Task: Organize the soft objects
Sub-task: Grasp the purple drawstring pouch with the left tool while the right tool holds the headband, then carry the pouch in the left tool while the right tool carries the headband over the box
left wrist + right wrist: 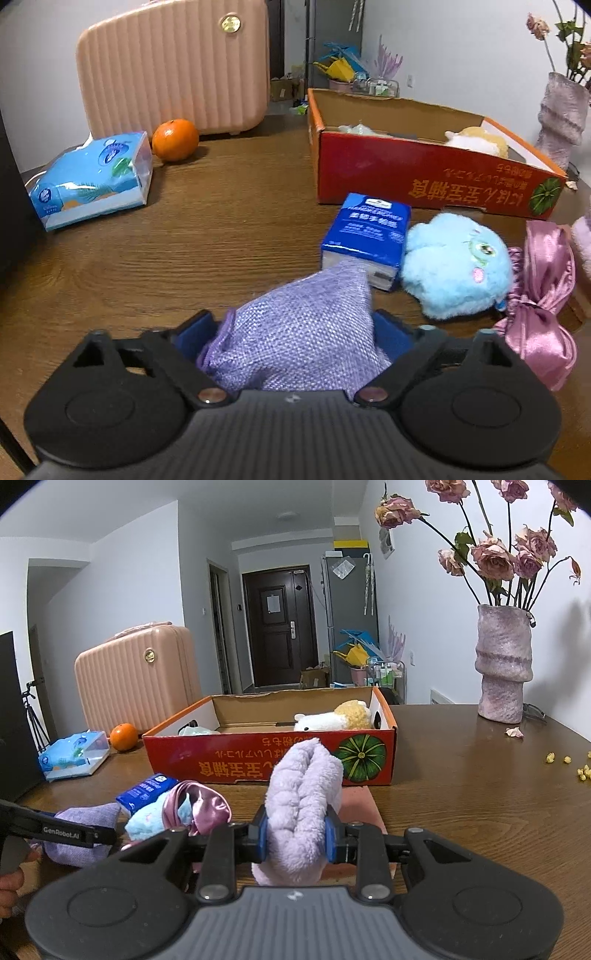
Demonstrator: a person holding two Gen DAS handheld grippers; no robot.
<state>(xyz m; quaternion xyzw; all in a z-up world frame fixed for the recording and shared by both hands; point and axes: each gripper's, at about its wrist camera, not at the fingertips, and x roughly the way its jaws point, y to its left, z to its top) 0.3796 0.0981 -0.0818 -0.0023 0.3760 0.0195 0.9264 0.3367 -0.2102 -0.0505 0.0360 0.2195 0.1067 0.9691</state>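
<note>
Purple woven cloth, a small pouch (299, 332), sits between the blue pads of the left gripper (295, 332), which stands fairly wide around it; the pads flank the pouch on both sides, but I cannot tell whether they press on it. The pouch rests low on the brown wooden table (184, 240), its far corner touching a blue tissue pack (365, 236). Just right of that pack lies a light blue plush toy (458, 266), and right of it again a crumpled pink satin cloth (543, 295).

The right gripper (295, 834) is closed tightly on a fluffy lilac plush piece (301, 805), its blue pads squeezing the soft body so that it bulges above and below them. It is held just above the table, in front of the near wall of the red cardboard box (236, 760). Inside that box, at the far right end, lies a white and yellow plush animal (332, 718), and a pale soft item (195, 731) shows at the left end.

Further left on the table a light blue tissue packet (92, 177) lies beside an orange (175, 139), with a pink ribbed suitcase (173, 66) standing behind them. On the right, well apart from the box, a pinkish vase (504, 664) holds dried roses (495, 557). Small yellow crumbs (569, 764) dot the table near its right edge.
</note>
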